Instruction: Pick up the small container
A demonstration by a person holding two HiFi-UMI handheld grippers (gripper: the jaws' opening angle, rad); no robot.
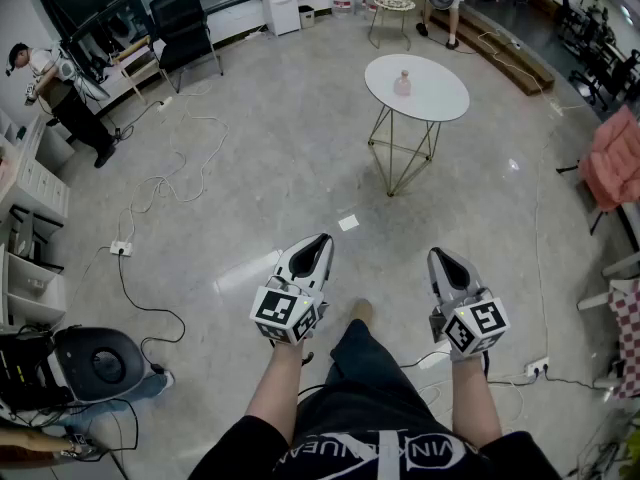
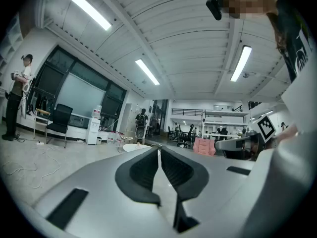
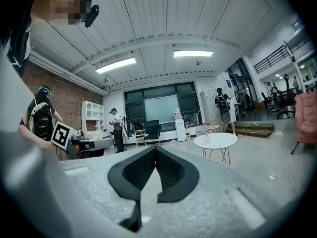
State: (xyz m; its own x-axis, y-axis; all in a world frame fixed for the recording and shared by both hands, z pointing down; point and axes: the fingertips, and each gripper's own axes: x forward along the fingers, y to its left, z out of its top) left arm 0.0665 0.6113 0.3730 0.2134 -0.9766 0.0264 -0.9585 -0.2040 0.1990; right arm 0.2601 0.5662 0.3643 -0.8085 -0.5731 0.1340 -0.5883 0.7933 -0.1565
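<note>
Well ahead on the round surface (image 1: 440, 98) the container (image 1: 403, 84) is seen and must first be approached, left tongs (image 1: 322, 238) and right tongs (image 1: 438, 255) being closed, empty.

Black shirt (image 1: 345, 433), white lettering; grey left hand-held gripper (image 1: 321, 239), black-and-white marker cube (image 1: 285, 315)
</note>
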